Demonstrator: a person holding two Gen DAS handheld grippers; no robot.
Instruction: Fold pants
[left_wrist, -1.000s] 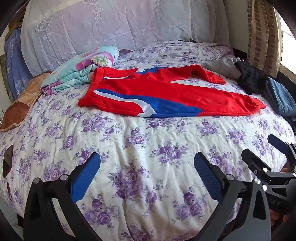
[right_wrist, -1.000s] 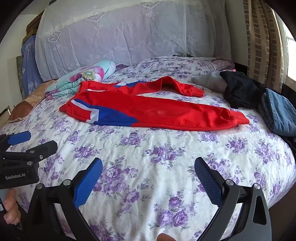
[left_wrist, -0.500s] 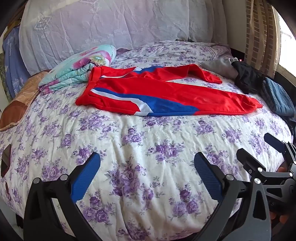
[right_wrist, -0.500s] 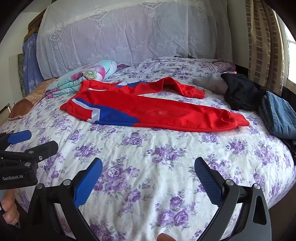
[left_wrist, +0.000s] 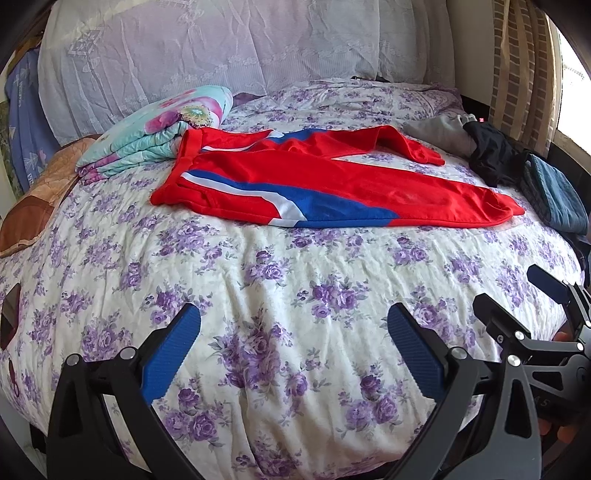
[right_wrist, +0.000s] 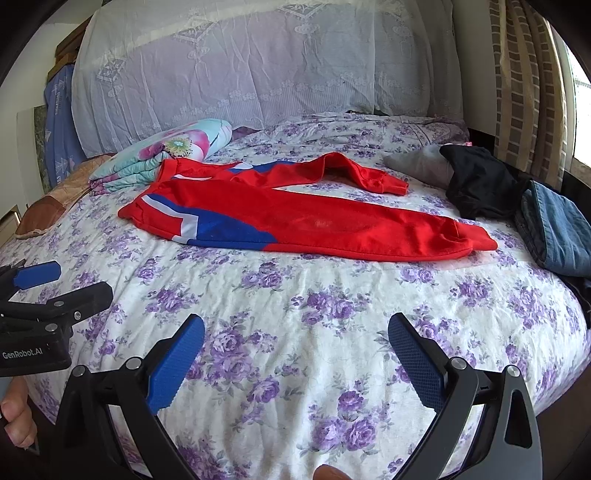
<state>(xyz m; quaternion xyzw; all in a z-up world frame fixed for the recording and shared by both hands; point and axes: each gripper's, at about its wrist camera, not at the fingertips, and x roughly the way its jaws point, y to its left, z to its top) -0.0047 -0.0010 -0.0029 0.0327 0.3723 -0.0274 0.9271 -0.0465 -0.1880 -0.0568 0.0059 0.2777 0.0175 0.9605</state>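
Red pants (left_wrist: 332, 184) with a blue and white stripe lie spread out on the flowered bedspread (left_wrist: 280, 288), waist to the left, legs running right; they also show in the right wrist view (right_wrist: 295, 218). The far leg bends away from the near one. My left gripper (left_wrist: 293, 343) is open and empty over the near part of the bed, well short of the pants. My right gripper (right_wrist: 295, 350) is open and empty too, beside the left one. The right gripper shows at the right edge of the left wrist view (left_wrist: 517, 306).
A folded floral quilt (left_wrist: 159, 129) lies by the waistband. Grey (left_wrist: 436, 133), black (left_wrist: 491, 151) and blue denim (left_wrist: 554, 192) garments lie at the bed's right side. A brown pillow (left_wrist: 33, 206) is at the left. A lace curtain (right_wrist: 258, 62) hangs behind.
Both grippers have drawn back slightly from the bed, so a little more of the bedspread shows in front. The pants have not moved. Both grippers stay open.
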